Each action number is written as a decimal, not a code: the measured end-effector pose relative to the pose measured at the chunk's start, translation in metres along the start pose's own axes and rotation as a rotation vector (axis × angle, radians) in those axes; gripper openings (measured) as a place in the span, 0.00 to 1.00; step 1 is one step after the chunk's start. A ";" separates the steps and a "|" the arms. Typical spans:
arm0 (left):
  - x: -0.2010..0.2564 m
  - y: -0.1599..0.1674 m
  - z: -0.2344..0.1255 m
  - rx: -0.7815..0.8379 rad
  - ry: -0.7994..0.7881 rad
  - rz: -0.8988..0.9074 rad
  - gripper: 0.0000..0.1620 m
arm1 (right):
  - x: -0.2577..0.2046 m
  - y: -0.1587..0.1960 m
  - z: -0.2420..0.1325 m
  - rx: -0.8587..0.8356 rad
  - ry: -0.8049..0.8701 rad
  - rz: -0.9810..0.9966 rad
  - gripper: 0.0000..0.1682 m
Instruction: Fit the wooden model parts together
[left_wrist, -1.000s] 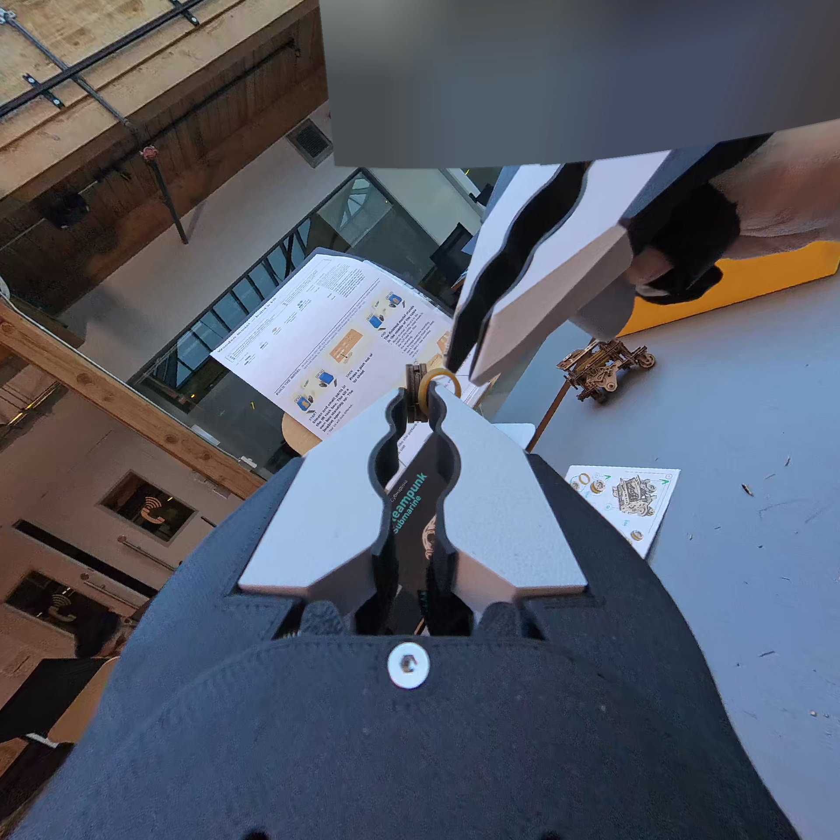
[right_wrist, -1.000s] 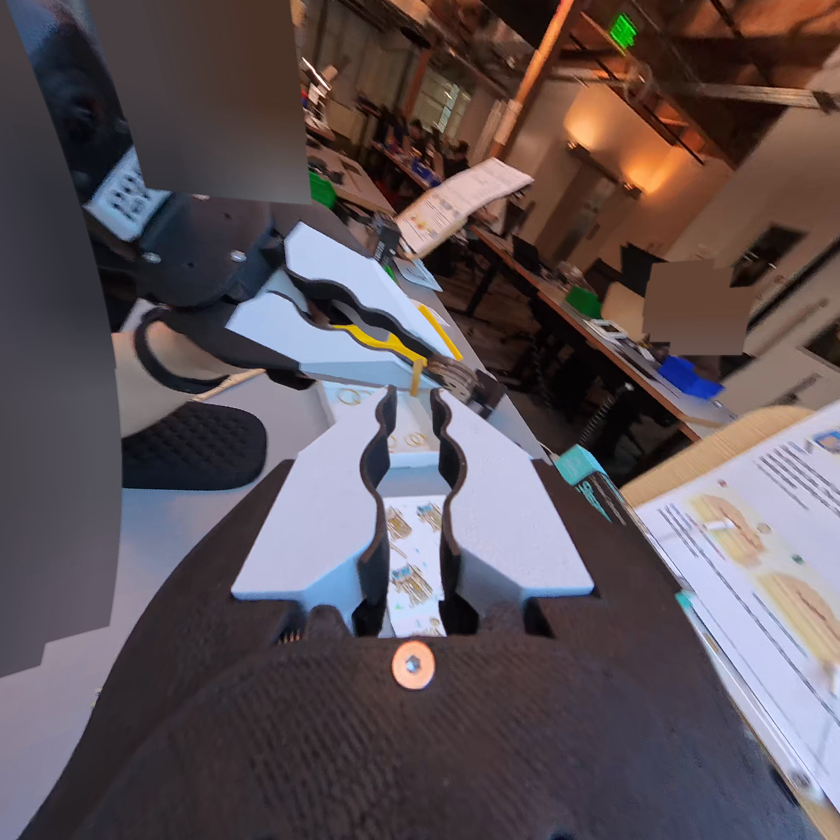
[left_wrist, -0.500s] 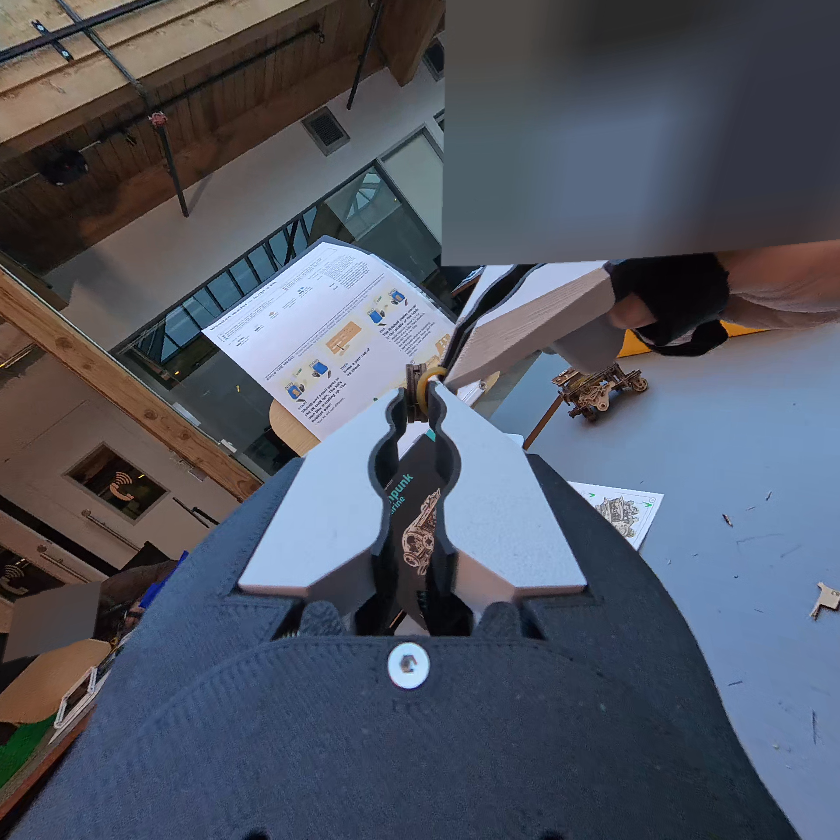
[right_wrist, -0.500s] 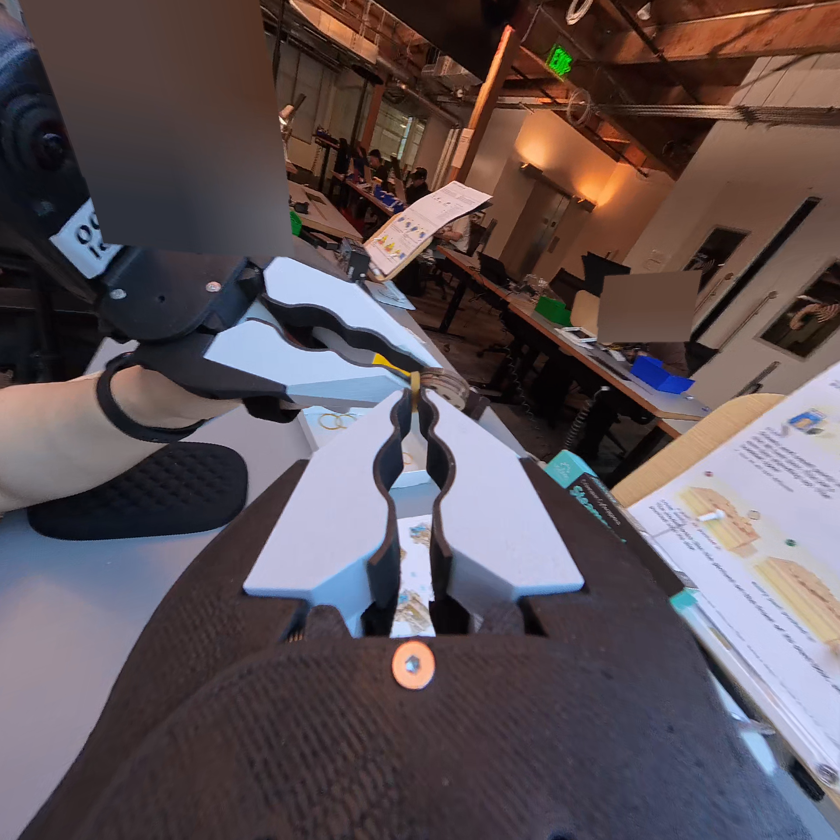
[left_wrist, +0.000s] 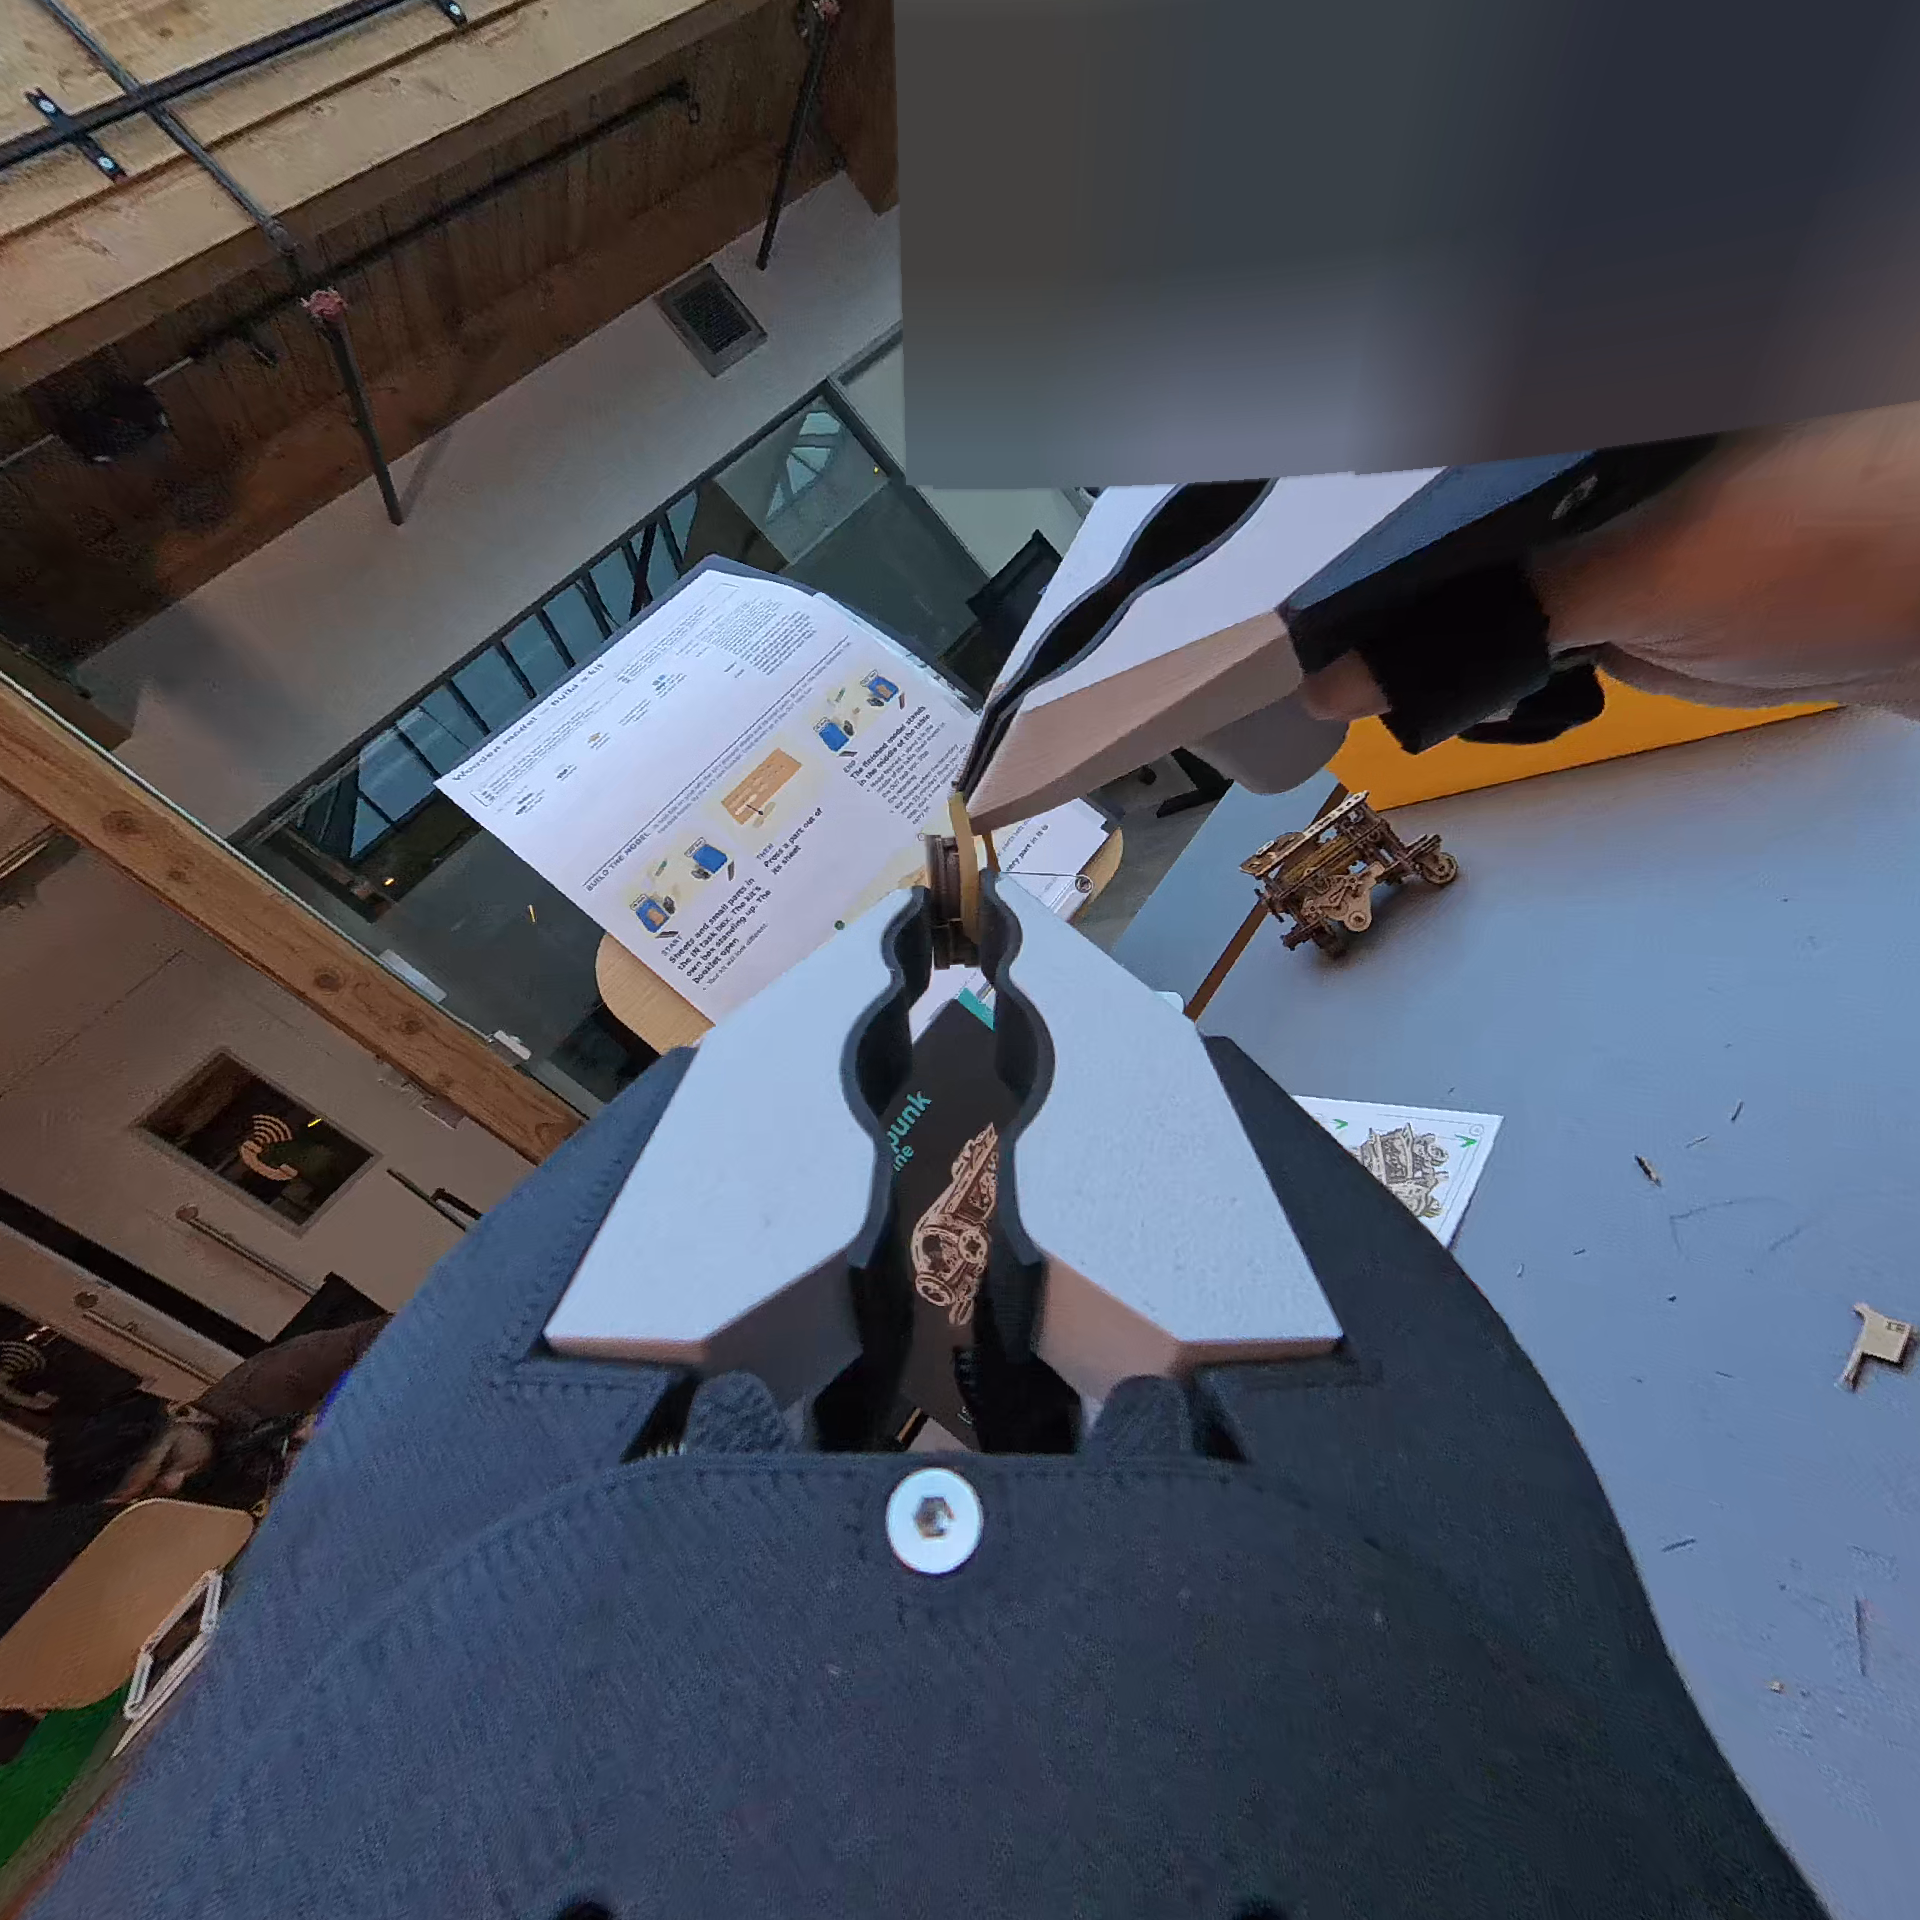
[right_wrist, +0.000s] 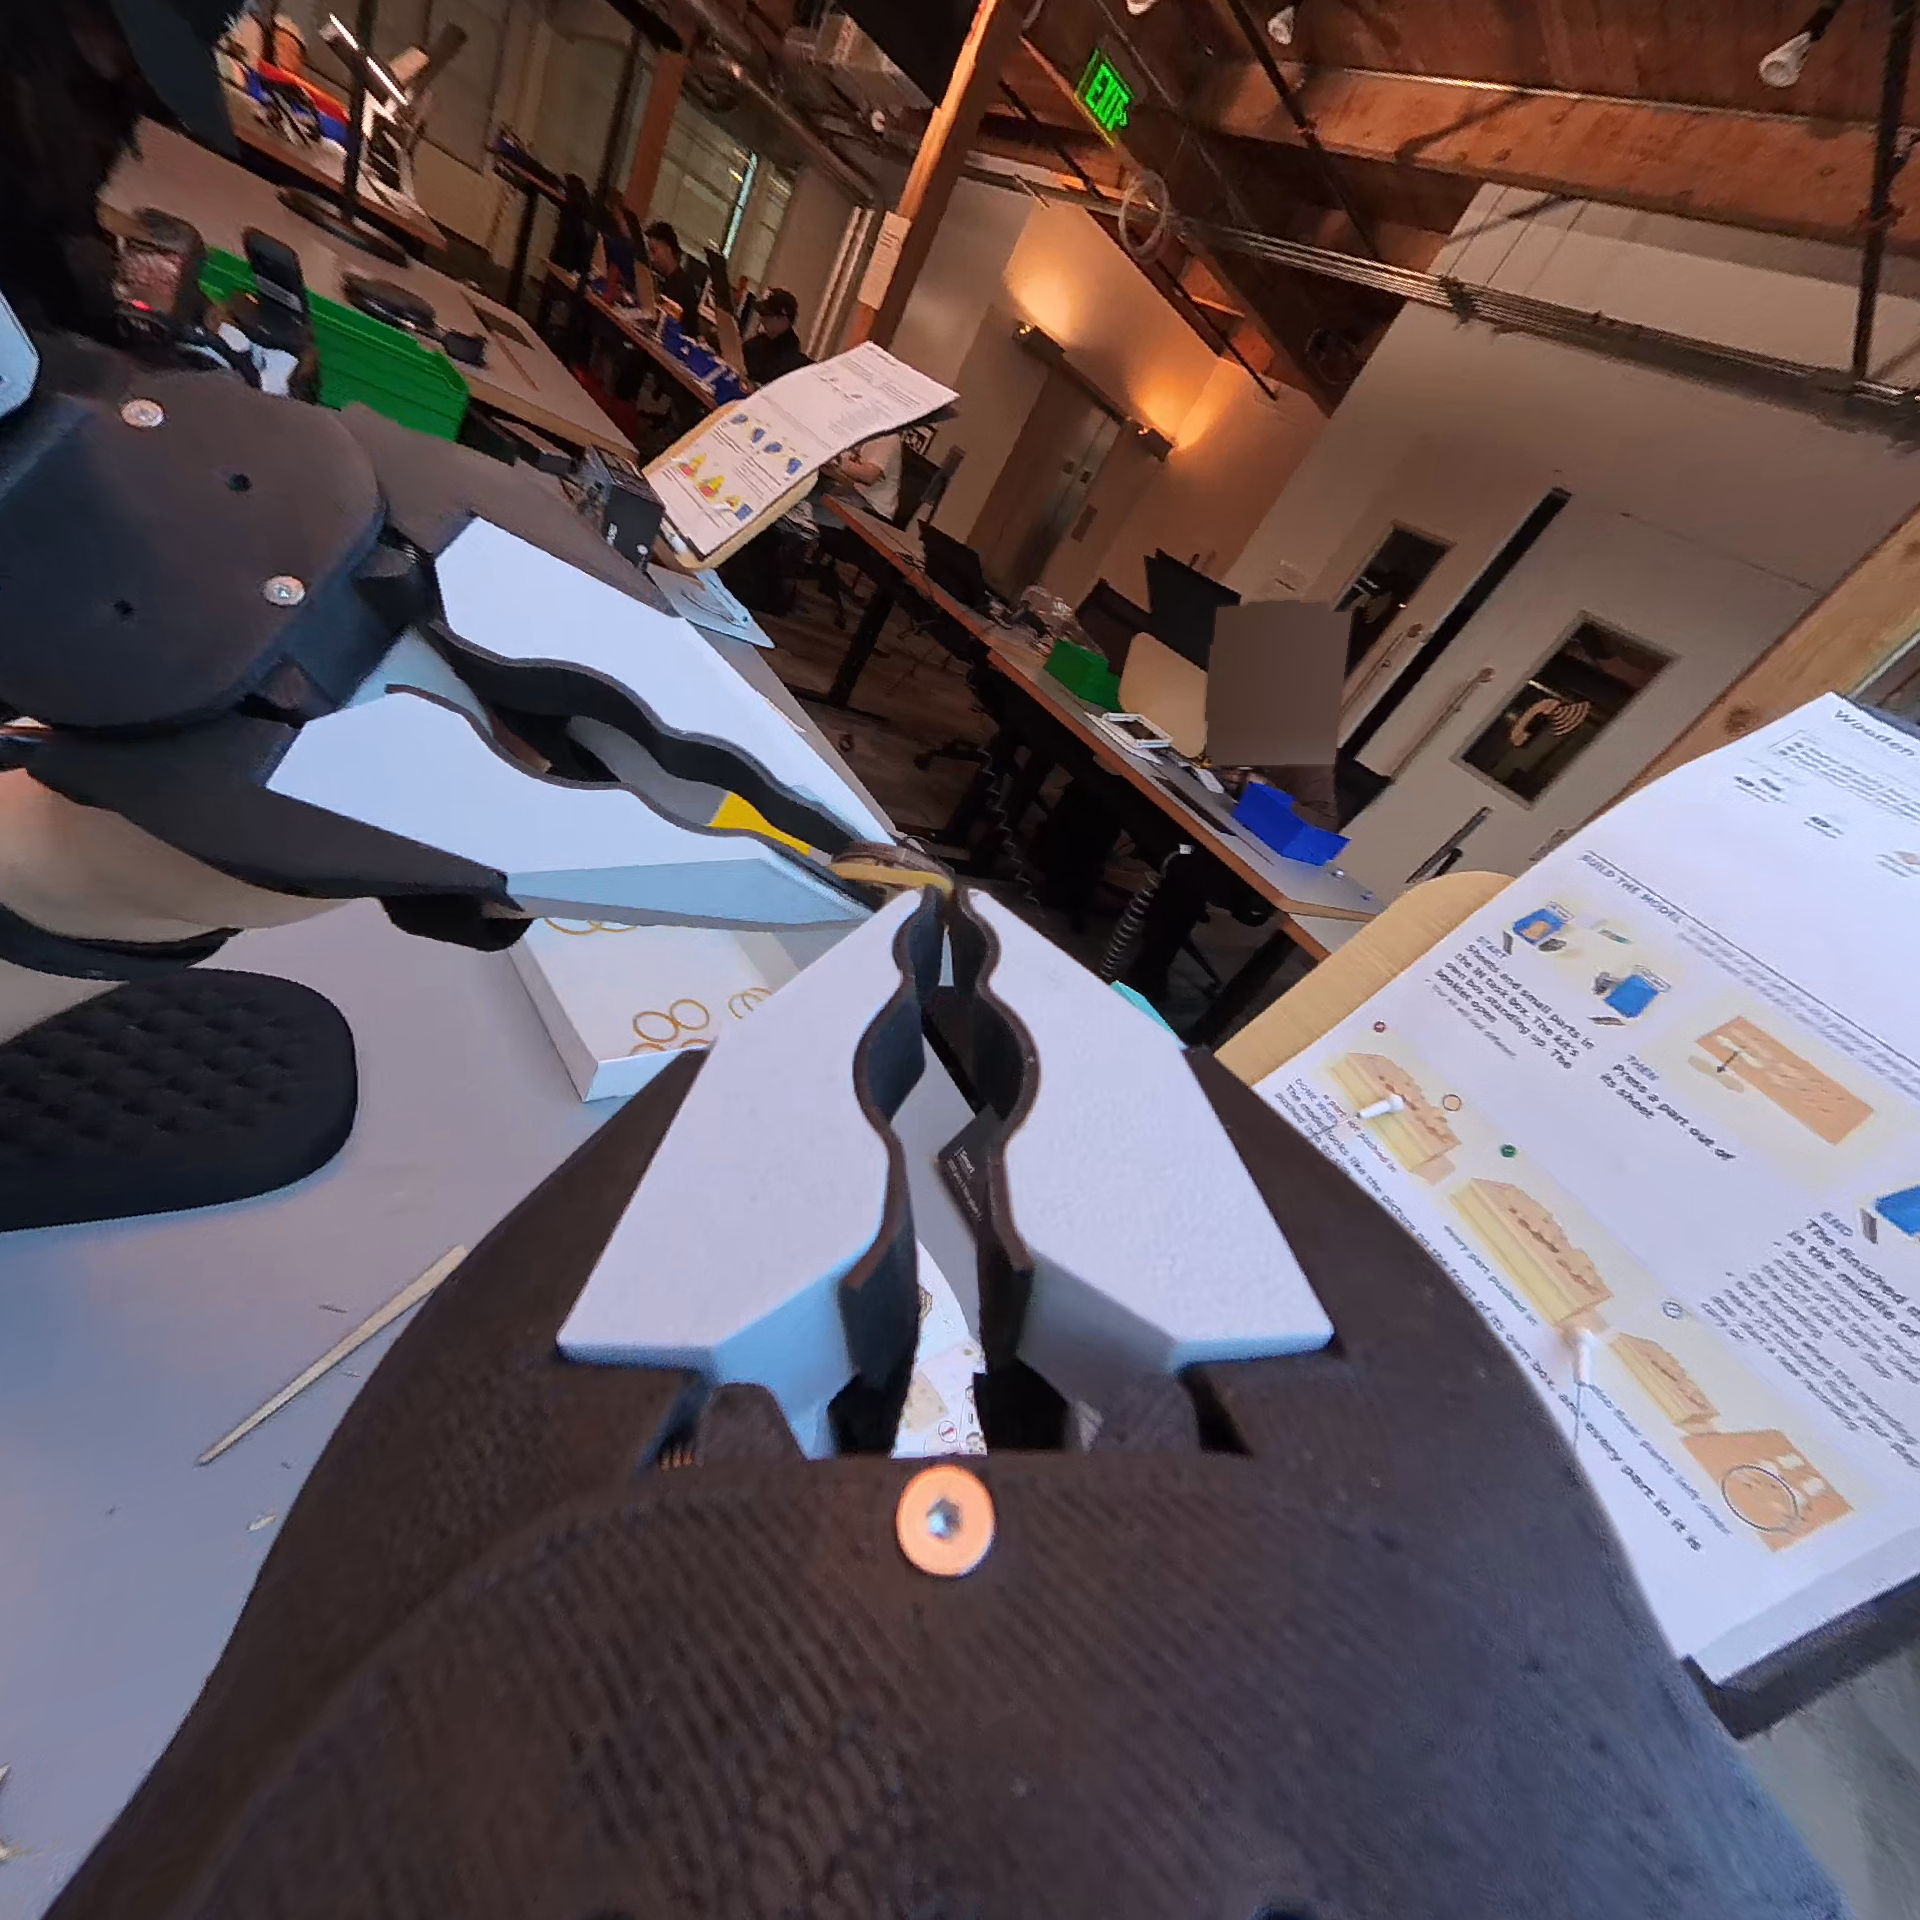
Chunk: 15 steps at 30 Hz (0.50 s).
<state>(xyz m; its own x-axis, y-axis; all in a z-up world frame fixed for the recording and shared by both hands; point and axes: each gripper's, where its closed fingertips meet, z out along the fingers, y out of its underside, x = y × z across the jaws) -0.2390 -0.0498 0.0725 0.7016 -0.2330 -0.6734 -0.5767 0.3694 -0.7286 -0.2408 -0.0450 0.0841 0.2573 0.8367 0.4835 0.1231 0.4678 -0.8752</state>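
My left gripper (left_wrist: 951, 906) is shut on a small round wooden part (left_wrist: 943, 883), held in the air above the table edge. A yellowish rubber band (left_wrist: 968, 844) runs from that part up to my right gripper (left_wrist: 971, 798), which comes in from the upper right with its tips pinched on the band. In the right wrist view my right gripper (right_wrist: 940, 906) is shut at its tips on the band (right_wrist: 923, 881), right against the wooden part (right_wrist: 883, 858) in the tips of my left gripper (right_wrist: 868, 885).
A part-built wooden model (left_wrist: 1340, 883) stands on the grey table (left_wrist: 1662, 1039). A leaflet (left_wrist: 1403, 1164), a loose wooden piece (left_wrist: 1875, 1345) and a black kit box (left_wrist: 945, 1174) lie below. A white tray of rubber bands (right_wrist: 665, 1008), a thin stick (right_wrist: 332, 1351), a black pad (right_wrist: 156, 1091) and an instruction sheet (right_wrist: 1662, 1143) are nearby. Less than 4 cm separates the two grippers' tips.
My right gripper went from open to shut on the rubber band at the wooden part. Both grippers have shifted and tilted slightly, and the left has kept its hold.
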 end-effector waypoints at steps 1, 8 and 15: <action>0.001 0.000 0.000 0.002 0.005 -0.001 0.04 | 0.001 0.000 0.000 -0.003 0.005 0.003 0.00; 0.004 -0.008 0.000 0.058 -0.011 0.009 0.04 | 0.005 0.005 -0.001 -0.044 0.013 0.042 0.00; 0.001 -0.013 -0.002 0.145 0.013 -0.127 0.04 | 0.006 0.009 0.000 -0.072 -0.004 0.102 0.00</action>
<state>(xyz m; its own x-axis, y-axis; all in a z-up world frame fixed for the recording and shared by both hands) -0.2317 -0.0565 0.0814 0.7590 -0.2975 -0.5791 -0.4164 0.4619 -0.7831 -0.2380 -0.0361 0.0791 0.2679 0.8800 0.3922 0.1648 0.3593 -0.9186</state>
